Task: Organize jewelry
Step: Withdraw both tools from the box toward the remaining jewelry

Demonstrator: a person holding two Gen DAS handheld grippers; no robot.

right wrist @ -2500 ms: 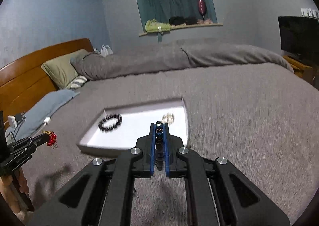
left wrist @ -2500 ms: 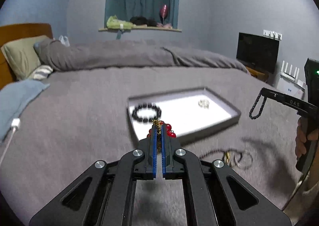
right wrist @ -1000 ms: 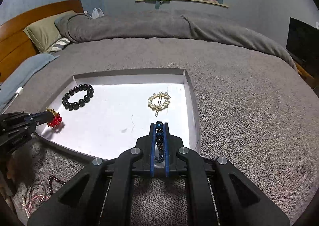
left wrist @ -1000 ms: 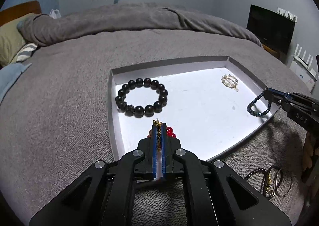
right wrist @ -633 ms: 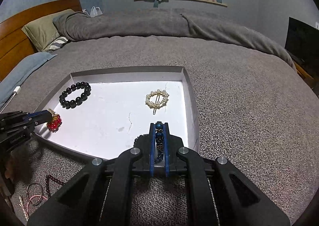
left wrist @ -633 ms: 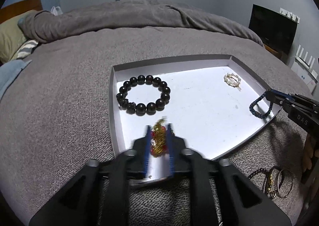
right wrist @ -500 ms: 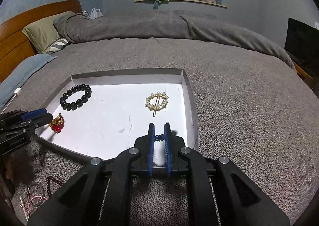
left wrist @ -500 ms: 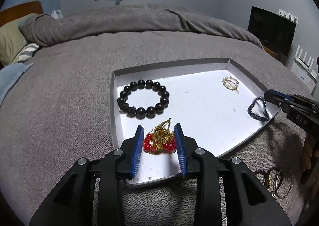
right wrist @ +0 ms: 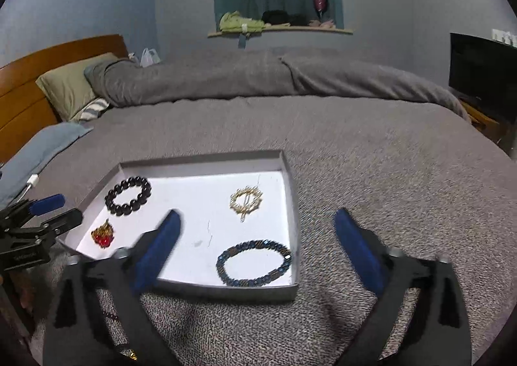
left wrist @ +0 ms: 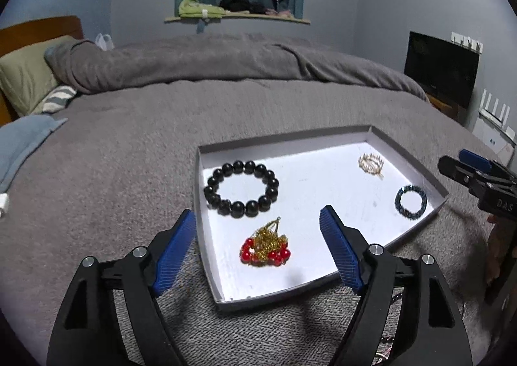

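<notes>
Both bracelets newly dropped flat in tray [left wrist: 206, 152], red cluster [left wrist: 265, 248] hook pointing away; both grippers' fingers wide.

We see a matt grey tray [right wrist: 292, 201] with a smooth white floor, like card, on a rough grey woven bedspread [right wrist: 371, 172]. The black bead bracelet [left wrist: 241, 188] looks glossy; the red-and-gold piece [left wrist: 265, 247] glints like metal. At upper left, the headboard [right wrist: 38, 75] is polished wood.
</notes>
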